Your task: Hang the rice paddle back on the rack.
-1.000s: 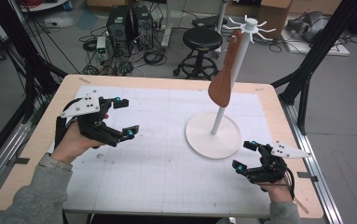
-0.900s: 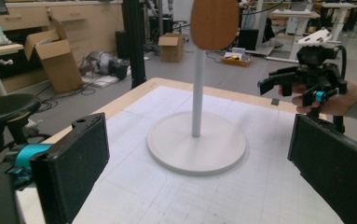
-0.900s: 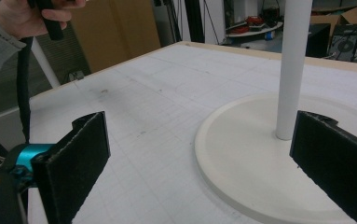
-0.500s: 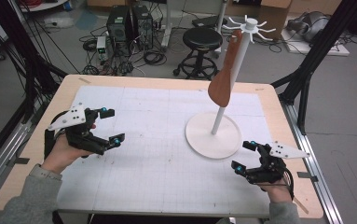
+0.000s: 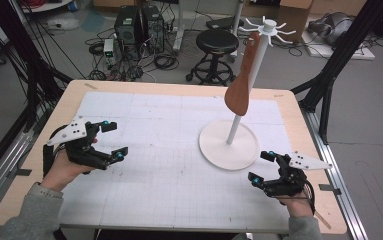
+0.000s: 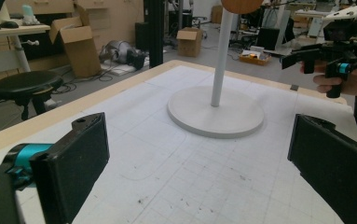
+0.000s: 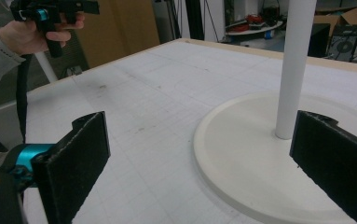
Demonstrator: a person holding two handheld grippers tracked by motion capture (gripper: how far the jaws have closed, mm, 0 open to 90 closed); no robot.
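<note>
I hold both tools low and apart over the gridded mat [image 5: 169, 150]: the left gripper [image 5: 110, 141] near the table's left edge, the right gripper [image 5: 265, 166] just beside the white stand's round base [image 5: 214, 150]. Both spread their jaws wide, gripping nothing. A brown wooden spatula [image 5: 241, 82] hangs from the stand's [image 5: 260, 55] top hooks, seemingly parked clear of the work surface.

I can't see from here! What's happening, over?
Both grippers open, empty: left gripper, right gripper. Brown spoon hanging on stand. Nothing in the way.
</note>
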